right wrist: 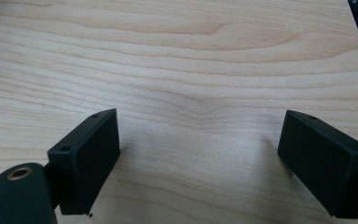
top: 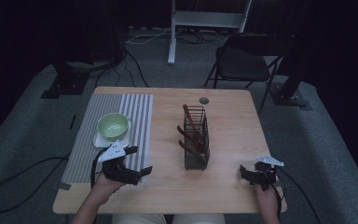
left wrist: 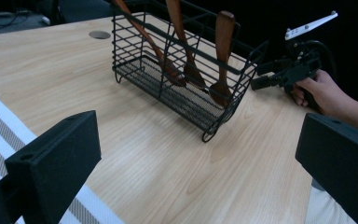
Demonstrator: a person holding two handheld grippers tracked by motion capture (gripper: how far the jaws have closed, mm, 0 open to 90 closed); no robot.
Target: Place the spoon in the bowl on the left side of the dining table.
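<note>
**Rack lies between both grippers; left one faces it**

High view: wire rack stands mid-table, long axis running away from the person, three wooden spoons leaning in it. Left gripper sits at the near edge beside the striped mat, jaws spread, empty, aimed right toward the rack. Right gripper rests at the near right corner, also empty. Both look about equally far from the rack. Green bowl on a plate sits on the mat, behind the left gripper.

Left gripper view: jaws wide apart. Rack lies ahead, seen obliquely; spoon bowls down, handles up and tilted, detail the high view blurs. Right gripper is beyond, held by a hand.

Right gripper view: jaws spread over bare table.

Judgement: left is better lined up for a spoon.
</note>
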